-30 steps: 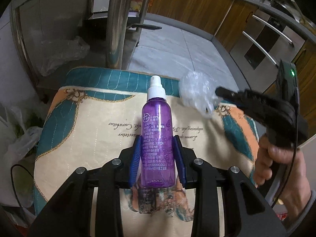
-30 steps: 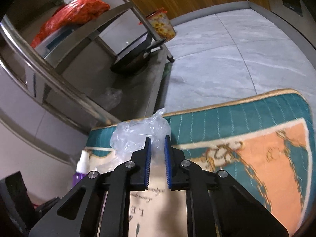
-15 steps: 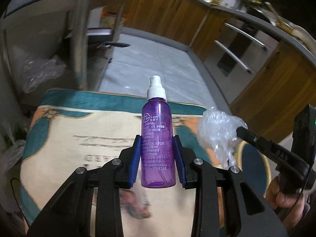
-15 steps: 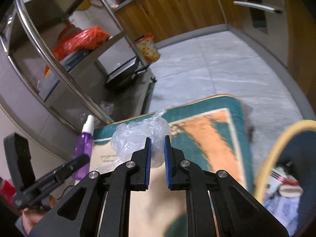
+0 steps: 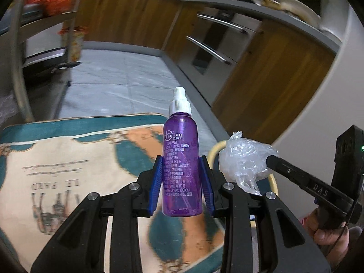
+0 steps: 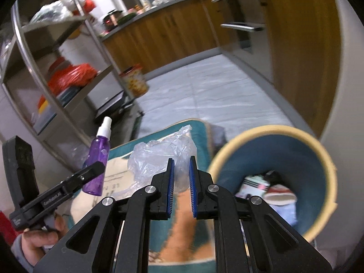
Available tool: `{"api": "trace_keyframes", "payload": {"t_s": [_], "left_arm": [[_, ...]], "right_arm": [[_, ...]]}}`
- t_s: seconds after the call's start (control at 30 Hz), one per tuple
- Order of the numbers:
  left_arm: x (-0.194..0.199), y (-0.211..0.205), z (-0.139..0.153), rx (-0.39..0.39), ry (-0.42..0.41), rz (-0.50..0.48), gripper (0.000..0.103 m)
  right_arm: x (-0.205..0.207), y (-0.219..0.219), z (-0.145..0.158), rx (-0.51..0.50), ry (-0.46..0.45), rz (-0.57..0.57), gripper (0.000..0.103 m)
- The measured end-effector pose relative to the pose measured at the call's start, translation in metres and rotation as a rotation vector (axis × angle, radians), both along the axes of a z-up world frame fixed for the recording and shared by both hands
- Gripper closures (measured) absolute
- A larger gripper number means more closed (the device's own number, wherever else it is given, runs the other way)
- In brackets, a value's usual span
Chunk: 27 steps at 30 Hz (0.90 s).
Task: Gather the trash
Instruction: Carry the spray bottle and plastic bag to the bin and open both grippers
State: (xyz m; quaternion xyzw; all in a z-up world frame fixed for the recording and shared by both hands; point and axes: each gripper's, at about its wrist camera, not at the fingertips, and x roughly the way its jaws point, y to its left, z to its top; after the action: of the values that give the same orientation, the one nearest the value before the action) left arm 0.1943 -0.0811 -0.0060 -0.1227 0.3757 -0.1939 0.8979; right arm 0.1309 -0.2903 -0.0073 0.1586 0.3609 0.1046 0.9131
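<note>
1. A kitchen: grey tiled floor [image 6: 204, 84], wooden cabinets [image 6: 163, 34] along the far wall, a steel rack [image 6: 56, 72] at left holding a red bag [image 6: 72, 75].
2. Near the camera lies a mat [image 5: 68, 170] with a teal border, peach patches and printed lettering.
3. The left gripper [image 5: 182, 179] pinches a purple bottle [image 5: 181, 157] upright between its blue pads, white spray top up, above the mat.
4. To its right, the right gripper [image 6: 182, 179] is pressed on a crumpled clear bag [image 6: 159, 159], which bulges to the left of its pads and beyond them.
5. Far right, just beside the mat, stands a bin [image 6: 327, 159] with a cream rim and blue inside; mixed rubbish [image 6: 268, 188] lies in it. The clear bag is close to its rim.
</note>
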Motion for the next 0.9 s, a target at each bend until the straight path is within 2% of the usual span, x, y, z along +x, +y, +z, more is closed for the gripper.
{"api": "trace_keyframes", "payload": {"t_s": [0.27, 0.43, 0.63, 0.77, 0.9], "left_arm": [[-0.006, -0.058, 0.003, -0.023, -0.059, -0.164, 0.071], [-0.008, -0.102, -0.004, -0.011, -0.075, -0.263, 0.071], [-0.003, -0.145, -0.023, 0.026, -0.051, -0.351, 0.071], [0.004, -0.159, -0.037, 0.05, -0.021, -0.375, 0.071], [0.011, -0.166, -0.054, 0.07, 0.02, -0.393, 0.071]], "right_arm": [[-0.021, -0.033, -0.003, -0.062, 0.017, -0.096, 0.089], [-0.028, -0.053, -0.016, -0.095, 0.066, -0.148, 0.089], [-0.031, -0.073, -0.033, -0.114, 0.127, -0.19, 0.089], [-0.025, -0.077, -0.049, -0.129, 0.183, -0.194, 0.089], [-0.019, -0.078, -0.06, -0.126, 0.231, -0.189, 0.084]]}}
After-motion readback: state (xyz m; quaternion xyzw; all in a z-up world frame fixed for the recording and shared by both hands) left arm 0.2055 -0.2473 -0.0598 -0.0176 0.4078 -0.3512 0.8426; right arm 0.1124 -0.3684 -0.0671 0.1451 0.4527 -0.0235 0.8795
